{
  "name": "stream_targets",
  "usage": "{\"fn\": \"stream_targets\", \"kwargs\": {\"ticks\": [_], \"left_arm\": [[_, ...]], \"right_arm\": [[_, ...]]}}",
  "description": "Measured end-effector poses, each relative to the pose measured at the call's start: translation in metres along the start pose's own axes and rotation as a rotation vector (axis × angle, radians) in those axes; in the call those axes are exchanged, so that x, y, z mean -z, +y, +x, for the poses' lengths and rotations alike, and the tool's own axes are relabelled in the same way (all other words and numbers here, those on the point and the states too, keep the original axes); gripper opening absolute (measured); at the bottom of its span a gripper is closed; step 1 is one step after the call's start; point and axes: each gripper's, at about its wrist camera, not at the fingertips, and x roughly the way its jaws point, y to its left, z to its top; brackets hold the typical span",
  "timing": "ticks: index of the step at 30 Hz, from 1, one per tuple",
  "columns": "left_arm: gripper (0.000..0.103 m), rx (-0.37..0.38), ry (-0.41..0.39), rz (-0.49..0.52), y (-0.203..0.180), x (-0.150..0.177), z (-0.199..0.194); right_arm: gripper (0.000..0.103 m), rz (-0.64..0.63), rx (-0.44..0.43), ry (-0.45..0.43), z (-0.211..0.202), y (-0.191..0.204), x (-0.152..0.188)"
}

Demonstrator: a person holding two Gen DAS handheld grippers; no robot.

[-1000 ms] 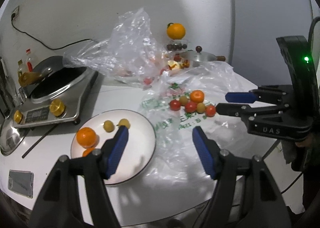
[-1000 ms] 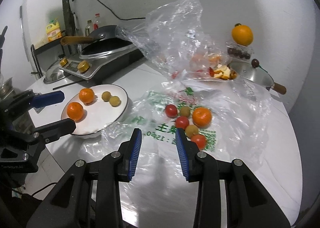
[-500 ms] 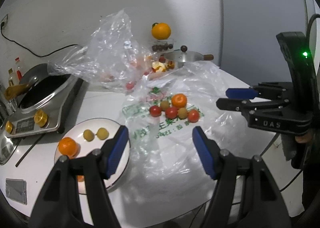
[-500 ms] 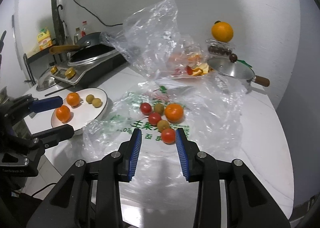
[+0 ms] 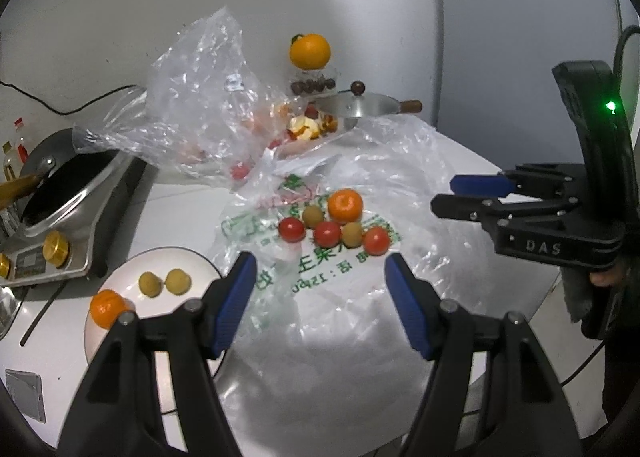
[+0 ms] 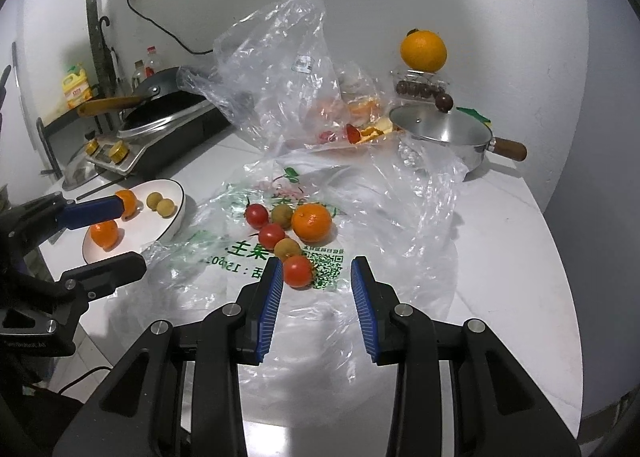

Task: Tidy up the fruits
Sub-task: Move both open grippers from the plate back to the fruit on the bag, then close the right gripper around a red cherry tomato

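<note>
Both grippers hang empty above the counter (image 6: 500, 257), left gripper (image 5: 318, 297) with fingers spread wide, right gripper (image 6: 316, 297) with fingers narrowly apart just short of a tomato (image 6: 298, 271), the loose fruits (image 5: 334, 223) lying on a bag (image 5: 340, 297) beside the plate (image 5: 120, 285).

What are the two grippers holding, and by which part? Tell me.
Nothing. The left gripper and the right gripper are both open and empty; the nearest tomato lies untouched on the plastic bag.
</note>
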Motion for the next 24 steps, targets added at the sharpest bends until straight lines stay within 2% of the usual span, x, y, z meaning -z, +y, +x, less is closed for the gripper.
{"fn": "stream_targets", "kwargs": {"ticks": [24], "left_arm": [[0.068,0.011,0.074,-0.051,0.029,0.0,0.053]], "right_arm": [[0.037,-0.014,-0.068,0.137,0.081,0.002,-0.006]]}}
